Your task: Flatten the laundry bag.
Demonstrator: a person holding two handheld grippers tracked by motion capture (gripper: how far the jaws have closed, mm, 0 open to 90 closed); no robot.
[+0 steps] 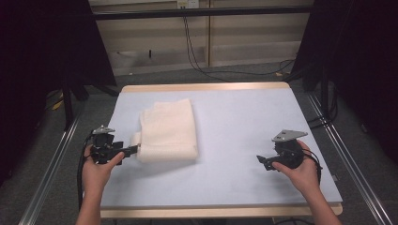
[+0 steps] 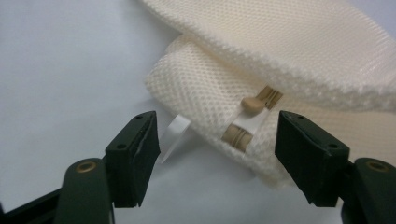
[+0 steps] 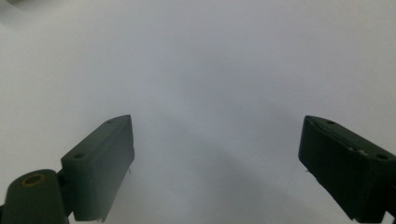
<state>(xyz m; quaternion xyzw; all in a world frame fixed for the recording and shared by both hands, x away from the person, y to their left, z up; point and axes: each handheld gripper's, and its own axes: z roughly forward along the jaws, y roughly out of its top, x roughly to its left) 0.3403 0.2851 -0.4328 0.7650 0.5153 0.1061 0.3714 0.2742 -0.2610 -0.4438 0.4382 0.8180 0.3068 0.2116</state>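
Pale blue counter [image 1: 234, 122] under dark frame, cables behind. Cream mesh bag [image 1: 169, 130] folded flat, left of centre; woven netting, tan zipper pull [image 2: 252, 105], white tag [image 2: 173, 136] at near-left corner. Left hand-held gripper [image 1: 133, 149] released, jaws spread either side of that corner. Right hand-held gripper [image 1: 261, 161] released over bare counter, well apart from bag.

Your table [image 1: 234, 122] carries a pale blue sheet with a wooden edge showing at its rim. A folded cream mesh cloth [image 1: 169, 131] lies on it, just ahead of your left claw [image 1: 131, 150], whose jaws stand apart.
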